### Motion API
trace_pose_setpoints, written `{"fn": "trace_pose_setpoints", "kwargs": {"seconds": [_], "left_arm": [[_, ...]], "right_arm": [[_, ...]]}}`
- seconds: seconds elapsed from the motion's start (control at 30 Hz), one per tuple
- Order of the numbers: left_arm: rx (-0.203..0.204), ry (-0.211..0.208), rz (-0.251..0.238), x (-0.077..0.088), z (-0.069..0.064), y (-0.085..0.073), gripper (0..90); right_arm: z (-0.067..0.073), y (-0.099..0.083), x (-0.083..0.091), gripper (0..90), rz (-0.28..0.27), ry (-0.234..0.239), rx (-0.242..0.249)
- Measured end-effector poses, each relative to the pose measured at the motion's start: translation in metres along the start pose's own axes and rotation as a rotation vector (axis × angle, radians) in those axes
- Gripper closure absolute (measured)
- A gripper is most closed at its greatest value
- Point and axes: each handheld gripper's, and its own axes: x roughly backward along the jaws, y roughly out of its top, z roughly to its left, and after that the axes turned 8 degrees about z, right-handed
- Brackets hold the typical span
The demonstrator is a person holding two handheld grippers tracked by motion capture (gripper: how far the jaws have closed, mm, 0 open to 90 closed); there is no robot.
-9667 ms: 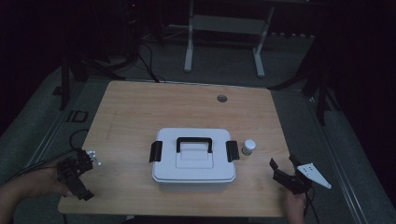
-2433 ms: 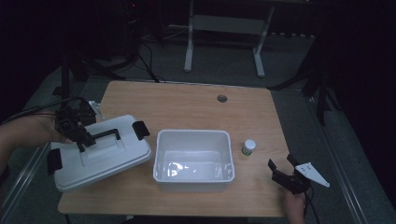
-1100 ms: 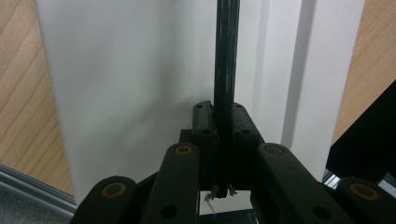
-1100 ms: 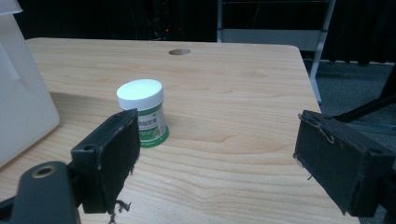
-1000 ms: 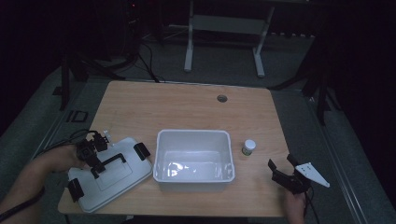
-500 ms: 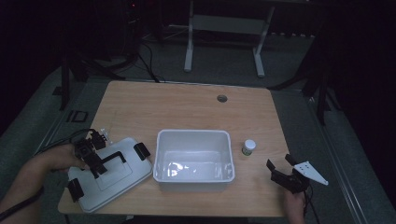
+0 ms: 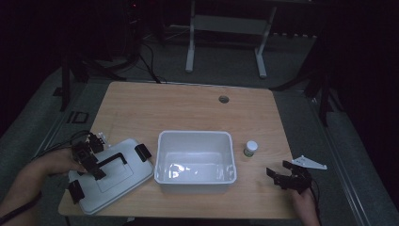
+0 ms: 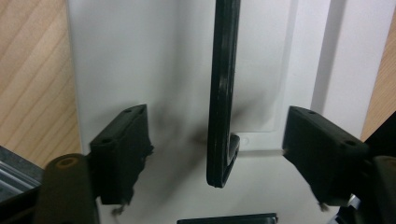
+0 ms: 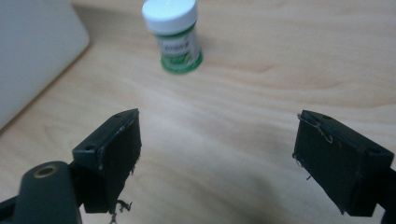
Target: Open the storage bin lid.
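A white lid point(image 7: 110, 176) with a black handle point(image 7: 113, 160) and black clips lies flat on the table at the front left. My left gripper point(image 7: 94, 167) is over it. In the left gripper view the jaws point(image 8: 222, 156) stand apart on either side of the handle point(image 8: 222, 93) without touching it; they have just been opening. The open white box point(image 7: 195, 136) sits mid-table. A small green-labelled bottle point(image 7: 251, 148) with a white cap stands to its right. My right gripper point(image 7: 278, 176) is open and empty near the front right, facing the bottle point(image 9: 175, 37).
The wooden table has a round cable hole point(image 7: 223, 99) at the back middle. The lid overhangs close to the table's front left edge. A corner of the box point(image 9: 32, 56) is left of the bottle. A metal stand point(image 7: 226, 28) and cables sit on the floor behind.
The lid came off the box, went left and now lies on the table. My left jaws let go of its handle. The right gripper barely shifted.
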Motion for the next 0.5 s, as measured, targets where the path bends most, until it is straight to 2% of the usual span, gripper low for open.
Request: {"fn": "trace_pose_setpoints", "kwargs": {"seconds": [0.03, 0.1, 0.17, 0.27, 0.33, 0.4, 0.43, 0.5], "left_arm": [[0.003, -0.005, 0.008, 0.000, 0.000, 0.000, 16.9], [0.007, -0.008, 0.007, 0.001, -0.001, 0.001, 15.8], [0.013, -0.007, 0.011, 0.002, 0.000, 0.002, 13.5], [0.007, 0.001, 0.014, 0.004, -0.001, 0.000, 7.5], [0.008, -0.010, 0.023, 0.004, -0.001, -0.002, 6.1], [0.014, -0.008, 0.039, 0.003, -0.001, -0.003, 2.9], [0.015, -0.009, 0.047, 0.002, -0.001, -0.003, 3.0], [0.013, -0.011, 0.043, 0.002, -0.001, -0.004, 2.9]], "right_arm": [[0.001, 0.003, 0.000, 14.5, 0.044, 0.002, 0.007], [0.005, 0.008, -0.002, 16.1, 0.115, -0.009, 0.034], [0.006, 0.011, -0.002, 18.4, 0.146, -0.041, 0.044], [0.005, 0.017, -0.004, 18.4, 0.208, -0.006, 0.040], [0.006, 0.020, -0.006, 18.4, 0.267, 0.003, 0.046], [0.006, 0.024, -0.008, 18.3, 0.354, 0.003, 0.044], [0.007, 0.025, -0.008, 18.1, 0.378, -0.001, 0.048], [0.008, 0.028, -0.009, 15.9, 0.454, 0.001, 0.049]]}}
